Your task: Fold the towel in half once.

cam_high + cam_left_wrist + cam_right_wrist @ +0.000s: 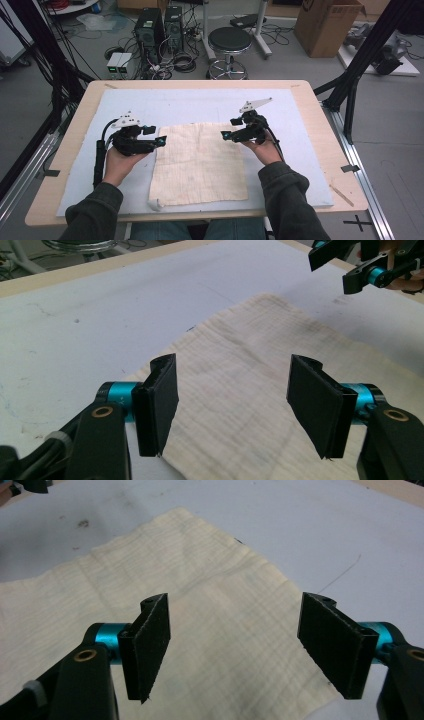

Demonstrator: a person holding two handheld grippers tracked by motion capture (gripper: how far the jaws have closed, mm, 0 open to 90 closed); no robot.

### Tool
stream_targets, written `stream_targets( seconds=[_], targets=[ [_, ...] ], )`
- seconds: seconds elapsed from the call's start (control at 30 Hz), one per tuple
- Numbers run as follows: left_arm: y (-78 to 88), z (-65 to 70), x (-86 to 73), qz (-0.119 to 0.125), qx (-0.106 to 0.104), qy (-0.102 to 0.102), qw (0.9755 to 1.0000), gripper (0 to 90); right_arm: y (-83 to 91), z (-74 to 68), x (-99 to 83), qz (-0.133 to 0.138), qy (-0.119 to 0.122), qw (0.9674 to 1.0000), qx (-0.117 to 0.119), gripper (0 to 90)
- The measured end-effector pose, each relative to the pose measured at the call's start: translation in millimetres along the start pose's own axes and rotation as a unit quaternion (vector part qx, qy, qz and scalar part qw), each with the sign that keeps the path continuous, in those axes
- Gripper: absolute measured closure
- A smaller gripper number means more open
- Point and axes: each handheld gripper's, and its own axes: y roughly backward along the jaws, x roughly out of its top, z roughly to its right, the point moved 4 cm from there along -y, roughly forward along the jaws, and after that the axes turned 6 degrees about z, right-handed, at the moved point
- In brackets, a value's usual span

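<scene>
A cream, creased cloth point(200, 162) lies flat on the pale mat point(200, 107), its near left corner curled up. My left gripper point(161, 141) hovers at the cloth's far left corner, jaws open and empty, pointing right. In the left gripper view the cloth point(260, 370) spreads beneath and beyond the open left gripper point(235, 407). My right gripper point(226, 135) is over the cloth's far right corner, pointing left, open with nothing between the pads. The right gripper view has the cloth point(150, 580) under the parted right gripper point(240, 650). The right gripper point(350, 270) also appears far off in the left gripper view.
The mat covers a wooden table point(320, 125). Beyond the table stand a black stool point(229, 47), computer towers point(150, 27), tangled cables and a cardboard box point(327, 25). A black frame post point(360, 65) rises at the right.
</scene>
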Motion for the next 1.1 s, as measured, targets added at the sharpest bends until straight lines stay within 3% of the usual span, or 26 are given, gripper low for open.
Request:
stream_targets(
  seconds=[0.2, 0.3, 0.53, 0.73, 0.77, 0.9, 1.03, 1.1],
  targets=[
    [-9.7, -11.4, -2.9, -0.004, 0.010, 0.016, 0.9998, 38.2, -3.4, 13.8, -2.1, 0.007, -0.017, 0.9998, -0.012, 31.7],
    [-16.7, -18.0, -4.5, -0.011, 0.028, 0.012, 0.9995, 40.6, -5.7, 21.6, -5.3, 0.000, -0.024, 0.9994, -0.025, 32.7],
    [-35.4, -38.4, -12.0, -0.020, 0.061, 0.041, 0.9971, 44.7, -10.6, 37.6, -4.6, -0.011, -0.036, 0.9977, -0.056, 38.2],
    [-47.0, -56.3, -23.0, -0.036, 0.096, 0.063, 0.9927, 47.5, -22.0, 51.1, -9.0, -0.039, -0.049, 0.9945, -0.084, 45.8],
    [-49.3, -58.6, -23.6, -0.050, 0.096, 0.066, 0.9919, 48.1, -24.5, 54.5, -12.1, -0.048, -0.053, 0.9935, -0.089, 46.6],
    [-57.4, -58.3, -21.2, -0.057, 0.100, 0.059, 0.9917, 49.4, -31.9, 65.6, -23.8, -0.068, -0.084, 0.9892, -0.099, 49.5],
    [-64.6, -66.1, -28.4, -0.089, 0.116, 0.066, 0.9871, 49.8, -37.2, 72.4, -30.7, -0.079, -0.092, 0.9864, -0.110, 53.3],
    [-68.1, -68.3, -31.6, -0.104, 0.122, 0.064, 0.9849, 49.8, -39.2, 74.9, -33.5, -0.079, -0.108, 0.9851, -0.109, 55.3]
  ],
)
